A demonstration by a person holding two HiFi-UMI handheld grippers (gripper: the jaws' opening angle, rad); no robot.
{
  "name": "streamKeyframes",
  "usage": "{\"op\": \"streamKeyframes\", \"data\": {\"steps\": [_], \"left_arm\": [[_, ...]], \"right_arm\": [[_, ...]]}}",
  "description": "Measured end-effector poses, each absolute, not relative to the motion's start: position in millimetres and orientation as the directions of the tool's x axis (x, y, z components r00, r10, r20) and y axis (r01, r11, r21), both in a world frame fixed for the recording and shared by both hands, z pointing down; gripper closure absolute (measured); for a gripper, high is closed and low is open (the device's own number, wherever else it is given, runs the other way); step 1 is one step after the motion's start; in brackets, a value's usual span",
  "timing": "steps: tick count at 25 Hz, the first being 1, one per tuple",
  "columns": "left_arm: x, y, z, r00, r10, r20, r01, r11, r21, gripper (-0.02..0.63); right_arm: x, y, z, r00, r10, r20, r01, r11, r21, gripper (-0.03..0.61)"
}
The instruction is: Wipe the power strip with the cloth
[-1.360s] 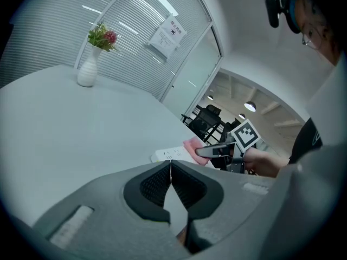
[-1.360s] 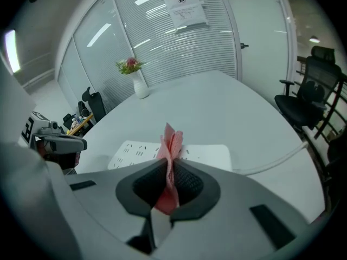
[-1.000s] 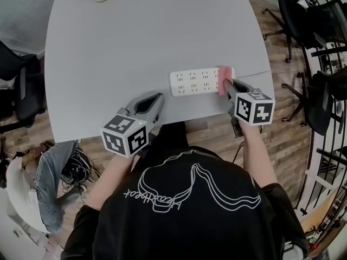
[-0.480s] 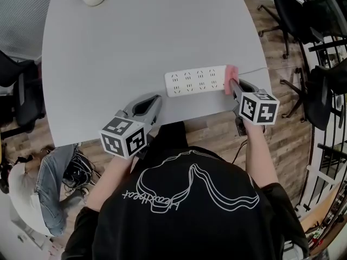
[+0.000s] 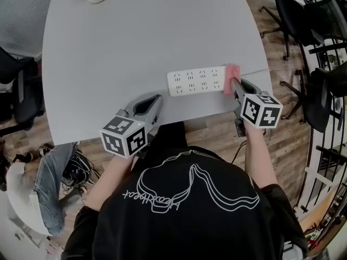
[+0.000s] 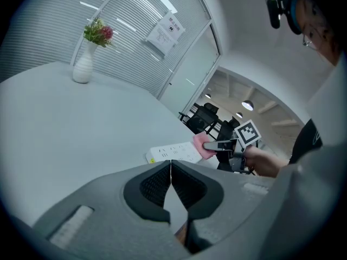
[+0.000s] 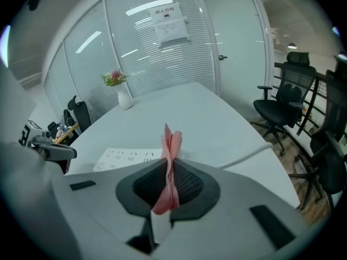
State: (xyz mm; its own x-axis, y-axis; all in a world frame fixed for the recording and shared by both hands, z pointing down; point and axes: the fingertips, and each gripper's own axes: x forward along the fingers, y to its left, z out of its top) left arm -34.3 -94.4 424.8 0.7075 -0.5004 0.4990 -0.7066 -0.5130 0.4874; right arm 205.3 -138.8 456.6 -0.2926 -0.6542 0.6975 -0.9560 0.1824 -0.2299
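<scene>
Right gripper (image 5: 233,84) is pinching the cloth (image 5: 232,71) — soft, floppy — at the end of the strip (image 5: 196,81), likely light, by the desk's (image 5: 135,47) near edge; left gripper (image 5: 156,98) is idling, closed, empty.

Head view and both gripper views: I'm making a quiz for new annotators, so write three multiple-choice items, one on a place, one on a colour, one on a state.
1. Where on the light grey table does the white rectangular power strip lie?
A near the person's edge; B at the far edge; C dead centre.
2. What colour is the crumpled cloth in the right gripper?
A blue; B pink; C green.
3. How do the jaws of the left gripper stand?
A shut on the cloth; B wide apart; C together, empty.

Answers: 1 A, the head view shows the strip close to the near edge. 2 B, pink fabric is pinched between the right jaws. 3 C, the left gripper view shows them closed with nothing between.
</scene>
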Motion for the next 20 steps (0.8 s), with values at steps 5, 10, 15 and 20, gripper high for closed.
{"op": "streamKeyframes", "data": {"steps": [5, 10, 15, 20], "left_arm": [[-45.5, -92.9, 426.1, 0.696, -0.522, 0.493, -0.718, -0.496, 0.489, 0.600], [-57.5, -95.8, 426.7, 0.688, -0.535, 0.490, -0.726, -0.485, 0.488, 0.600], [-58.8, -95.9, 425.9, 0.680, -0.544, 0.491, -0.733, -0.488, 0.474, 0.600], [-61.3, -94.7, 428.7, 0.678, -0.550, 0.488, -0.735, -0.482, 0.477, 0.600]], "right_arm": [[172.7, -144.6, 438.7, -0.357, -0.665, 0.655, -0.934, 0.270, -0.235, 0.543], [129.3, -151.7, 427.3, -0.422, -0.651, 0.631, -0.903, 0.366, -0.227, 0.543], [95.1, -151.2, 428.6, -0.489, -0.607, 0.626, -0.864, 0.436, -0.252, 0.543], [57.5, -143.7, 438.6, -0.552, -0.546, 0.630, -0.816, 0.508, -0.276, 0.543]]}}
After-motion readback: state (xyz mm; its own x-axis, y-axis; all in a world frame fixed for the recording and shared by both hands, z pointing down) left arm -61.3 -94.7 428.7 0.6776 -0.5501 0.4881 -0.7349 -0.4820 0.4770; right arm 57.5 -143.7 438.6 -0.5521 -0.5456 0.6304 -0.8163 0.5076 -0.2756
